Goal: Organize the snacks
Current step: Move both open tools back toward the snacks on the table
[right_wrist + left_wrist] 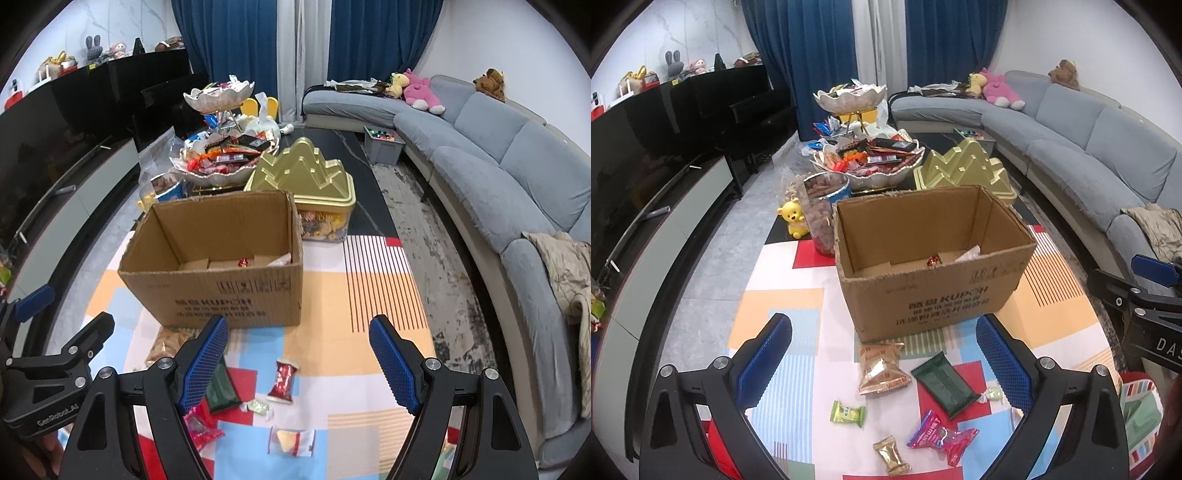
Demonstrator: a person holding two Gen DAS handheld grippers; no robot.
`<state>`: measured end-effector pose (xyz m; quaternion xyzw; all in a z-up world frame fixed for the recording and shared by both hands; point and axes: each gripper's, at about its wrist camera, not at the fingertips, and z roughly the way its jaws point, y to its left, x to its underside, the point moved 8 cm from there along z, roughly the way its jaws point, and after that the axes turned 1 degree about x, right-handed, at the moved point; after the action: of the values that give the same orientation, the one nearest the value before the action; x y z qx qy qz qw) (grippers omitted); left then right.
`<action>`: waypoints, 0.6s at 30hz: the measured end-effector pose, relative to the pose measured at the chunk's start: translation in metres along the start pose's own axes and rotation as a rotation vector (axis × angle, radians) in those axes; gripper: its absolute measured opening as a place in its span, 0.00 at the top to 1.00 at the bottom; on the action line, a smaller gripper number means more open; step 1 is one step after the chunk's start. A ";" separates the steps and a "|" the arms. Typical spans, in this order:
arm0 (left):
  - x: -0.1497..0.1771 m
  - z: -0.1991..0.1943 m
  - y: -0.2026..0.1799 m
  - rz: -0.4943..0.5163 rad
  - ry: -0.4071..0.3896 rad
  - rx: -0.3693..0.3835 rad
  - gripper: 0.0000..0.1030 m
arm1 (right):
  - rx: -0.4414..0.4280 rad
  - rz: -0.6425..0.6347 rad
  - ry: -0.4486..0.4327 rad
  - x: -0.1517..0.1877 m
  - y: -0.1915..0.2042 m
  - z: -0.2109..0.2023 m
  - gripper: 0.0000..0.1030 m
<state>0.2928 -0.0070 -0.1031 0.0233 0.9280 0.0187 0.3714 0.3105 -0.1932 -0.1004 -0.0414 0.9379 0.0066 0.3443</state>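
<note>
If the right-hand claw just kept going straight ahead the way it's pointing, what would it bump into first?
Probably the cardboard box: the open right gripper points at its near right corner. It also tilts down toward the red candy on the mat, so depth leaves this uncertain.

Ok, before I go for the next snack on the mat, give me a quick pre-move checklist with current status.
1. Left tool open and holding nothing: ok.
2. Right tool open and holding nothing: ok.
3. Cardboard box upright, top open, room inside (only a red candy and a white wrapper on its floor): ok.
4. Loose snacks within view ahead of the tools: ok. Tan bag, dark green packet, light green candy, red packet, clear-wrapped piece.
5. Snacks lying apart enough for a single pick: cannot tell for the tan bag and the dark green packet, which sit close together.
6. Tools clear of each other: ok.
</note>
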 end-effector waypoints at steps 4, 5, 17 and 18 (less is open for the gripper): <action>0.011 0.000 -0.004 0.013 0.010 0.008 0.01 | 0.002 0.000 0.011 0.010 -0.001 0.001 0.23; 0.014 0.001 -0.005 0.016 0.014 0.010 0.01 | 0.002 0.001 0.014 0.013 -0.001 0.001 0.23; 0.055 0.007 -0.023 0.072 0.046 0.058 0.01 | 0.000 0.000 0.077 0.056 -0.005 0.010 0.23; 0.059 0.008 -0.025 0.075 0.049 0.066 0.01 | -0.001 0.000 0.083 0.059 -0.005 0.011 0.23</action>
<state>0.2552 -0.0287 -0.1507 0.0699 0.9355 0.0027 0.3465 0.2731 -0.2016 -0.1469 -0.0419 0.9514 0.0051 0.3050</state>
